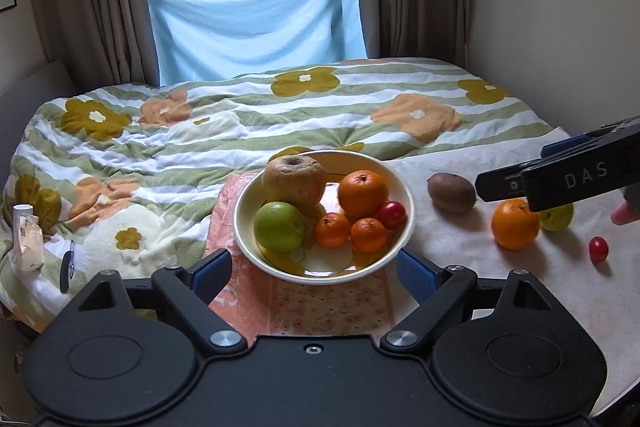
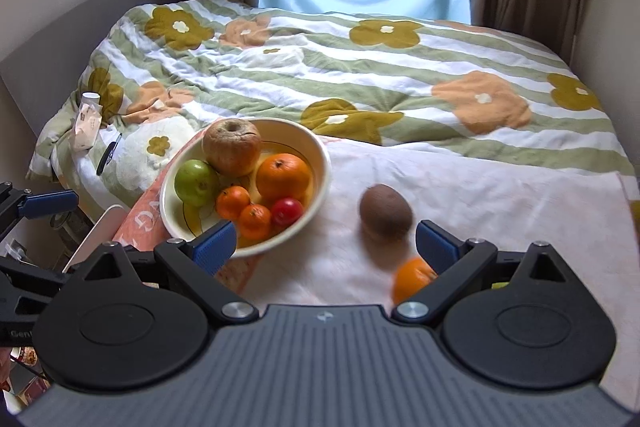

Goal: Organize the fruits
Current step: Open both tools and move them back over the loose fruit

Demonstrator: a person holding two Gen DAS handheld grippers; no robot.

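A cream bowl [image 1: 246, 199] [image 2: 310, 143] holds a wrinkled brown apple [image 1: 294, 181], a green apple [image 1: 278, 227], an orange [image 1: 363, 193], two tangerines [image 1: 332, 230] and a small red fruit [image 1: 393, 214]. On the white cloth to its right lie a kiwi [image 1: 452, 193] [image 2: 385, 211], an orange [image 1: 515, 225] [image 2: 412, 277], a green apple [image 1: 558, 217] and another small red fruit [image 1: 598, 249]. My left gripper [image 1: 314, 275] hovers open just before the bowl's near rim, holding nothing. My right gripper [image 2: 325, 247] [image 1: 494, 185] stands wide open and empty above the cloth, between the bowl and the loose orange.
The bowl rests on an orange patterned towel [image 1: 320, 307] on a bed with a floral striped duvet [image 1: 240, 115]. A white packet [image 1: 26, 239] and a dark pen [image 1: 66, 267] lie at the bed's left edge. Curtains and a window stand behind, and a wall [image 1: 560, 27] closes the right side.
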